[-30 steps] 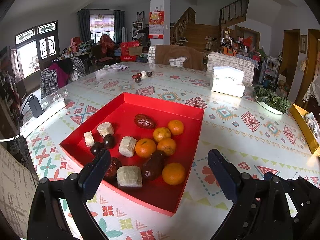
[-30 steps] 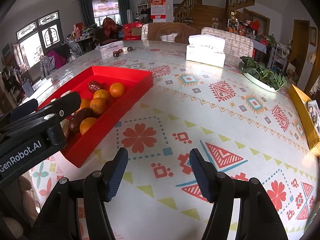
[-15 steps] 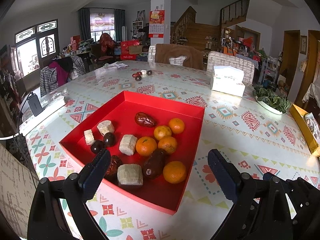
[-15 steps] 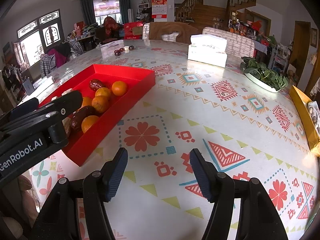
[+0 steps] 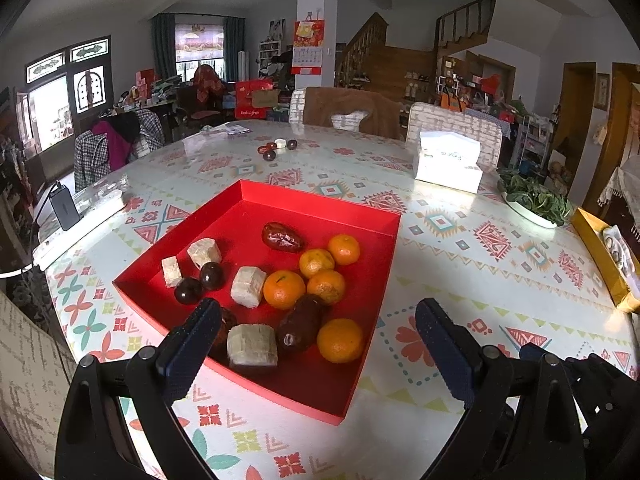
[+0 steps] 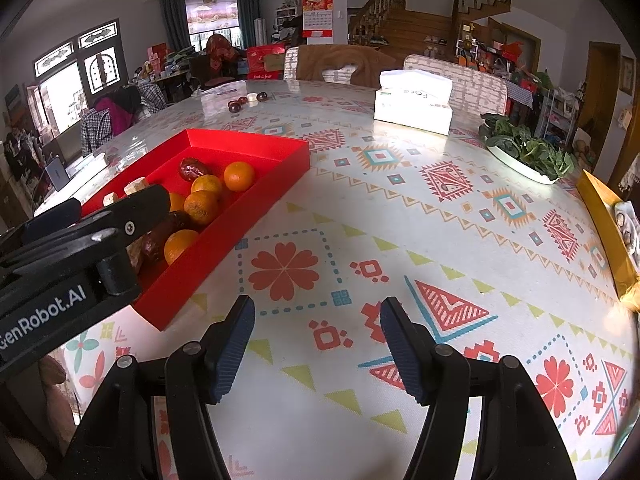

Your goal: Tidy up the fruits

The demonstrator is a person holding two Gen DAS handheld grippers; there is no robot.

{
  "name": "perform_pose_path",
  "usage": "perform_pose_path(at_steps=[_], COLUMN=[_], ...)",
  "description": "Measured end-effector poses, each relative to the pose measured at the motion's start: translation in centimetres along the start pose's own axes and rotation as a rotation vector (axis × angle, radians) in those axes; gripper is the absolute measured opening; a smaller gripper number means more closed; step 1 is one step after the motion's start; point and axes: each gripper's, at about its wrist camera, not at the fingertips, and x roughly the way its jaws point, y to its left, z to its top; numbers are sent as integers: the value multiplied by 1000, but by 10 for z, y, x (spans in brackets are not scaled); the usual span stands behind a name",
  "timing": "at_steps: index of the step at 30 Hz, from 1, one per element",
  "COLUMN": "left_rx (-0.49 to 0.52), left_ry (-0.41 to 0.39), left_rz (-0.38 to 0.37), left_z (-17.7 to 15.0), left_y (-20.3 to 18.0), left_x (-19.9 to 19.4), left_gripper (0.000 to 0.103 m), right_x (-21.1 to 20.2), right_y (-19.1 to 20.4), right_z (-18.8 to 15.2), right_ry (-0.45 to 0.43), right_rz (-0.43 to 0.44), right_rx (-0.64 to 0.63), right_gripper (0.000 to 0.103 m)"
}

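The left gripper's point(image 5: 318, 344) near finger point(image 5: 192, 350) covers part of a dark red date at the near edge of the red tray point(image 5: 320, 210), so that fruit's shape is hard to make out. In the right wrist view the left gripper's black body, lettered GenRobot.AI, hides the tray's near-left contents; only slivers of the pale cubes point(image 6: 136, 185) show above it.

The left gripper hovers above the tray's near edge with its jaws spread wide, holding nothing. Ahead between its fingers lie five oranges point(image 5: 284, 290), brown dates point(image 5: 282, 237), two dark round fruits point(image 5: 211, 276) and pale cubes point(image 5: 248, 286).

The right gripper point(image 6: 316, 346) hangs over bare patterned tablecloth point(image 6: 440, 216), jaws apart and empty, with the tray point(image 6: 248, 146) ahead to its left. Far ahead of both sit a few loose dark fruits point(image 5: 269, 155) and a white tissue box point(image 5: 448, 160); a dish of greens point(image 6: 524, 152) lies ahead to the right.
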Motion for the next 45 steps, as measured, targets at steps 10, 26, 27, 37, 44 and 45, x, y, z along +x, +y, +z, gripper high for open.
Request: perform_pose_path(at_steps=[10, 26, 27, 37, 44, 45], left_rx=[-48, -165, -167, -186, -189, -188], left_ry=[-219, -186, -183, -201, -168, -165], left_rz=[56, 33, 32, 81, 95, 96], left_z=[4, 3, 3, 0, -1, -1], left_y=[5, 29, 29, 35, 41, 41], left_x=[-47, -59, -58, -52, -42, -42], left_gripper=[101, 103, 103, 103, 103, 103], right_x=[-9, -42, -42, -38, -31, -30], right_y=[5, 27, 27, 32, 49, 53], right_z=[-1, -5, -5, -5, -1, 0], right_ry=[-23, -129, -130, -114, -98, -97], right_rz=[0, 3, 2, 13, 30, 34], right_rx=[-12, -115, -116, -118, -180, -194], right_gripper=[70, 75, 75, 77, 77, 77])
